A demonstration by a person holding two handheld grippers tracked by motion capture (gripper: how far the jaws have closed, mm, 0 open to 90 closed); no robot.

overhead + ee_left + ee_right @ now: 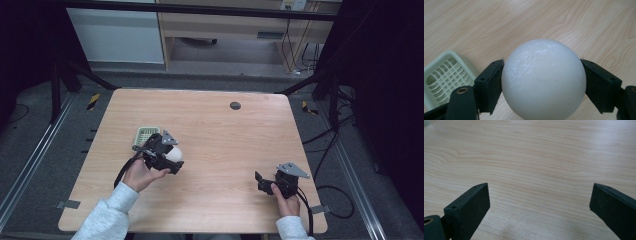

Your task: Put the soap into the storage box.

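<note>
A white ball sits clamped between the two black jaws of my left gripper, held just above the wooden table. From above, that ball and left gripper are at the table's left, right beside a pale green slatted basket. The basket lies at the lower left of the left gripper view, with nothing in the part that shows. My right gripper rests near the front right of the table; its jaws stand wide apart over bare wood.
The wooden table has a small dark round plug near its far edge. Cables trail on the floor to the right, and dark frame legs stand at both far corners.
</note>
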